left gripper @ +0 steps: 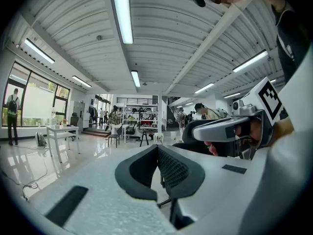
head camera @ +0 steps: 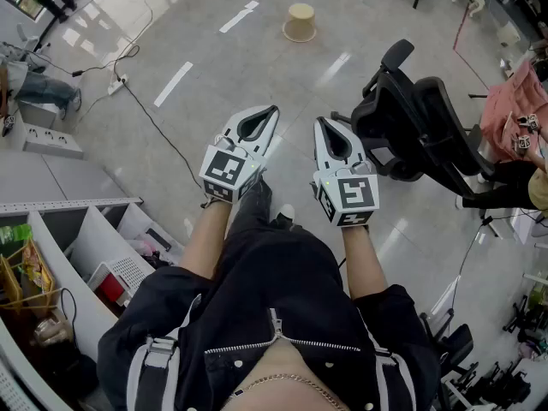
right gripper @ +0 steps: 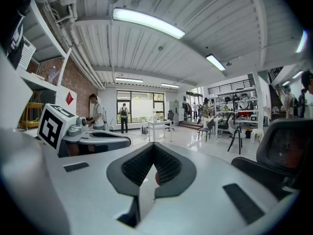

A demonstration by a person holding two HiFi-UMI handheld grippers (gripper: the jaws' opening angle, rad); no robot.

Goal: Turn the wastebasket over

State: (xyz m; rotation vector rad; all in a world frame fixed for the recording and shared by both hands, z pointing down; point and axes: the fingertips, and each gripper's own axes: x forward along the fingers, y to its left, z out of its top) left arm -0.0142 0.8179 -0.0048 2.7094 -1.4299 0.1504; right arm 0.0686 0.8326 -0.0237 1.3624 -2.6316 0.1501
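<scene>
A beige wastebasket (head camera: 300, 22) stands upside down on the grey floor far ahead, its wide rim on the tiles. My left gripper (head camera: 271, 110) and my right gripper (head camera: 322, 123) are held side by side at waist height, well short of it, both shut with nothing between the jaws. In the left gripper view the left gripper (left gripper: 157, 147) points almost level across the room, with the right gripper (left gripper: 234, 127) beside it. In the right gripper view the right gripper (right gripper: 154, 146) points likewise and the left gripper (right gripper: 100, 138) shows at its left. Neither gripper view shows the wastebasket.
A black office chair (head camera: 419, 122) stands close at my right. A white shelf unit (head camera: 86, 238) with small items lies at my lower left. A power strip and cable (head camera: 120, 82) run over the floor at the left. Tables, chairs and people (right gripper: 98, 112) are far off.
</scene>
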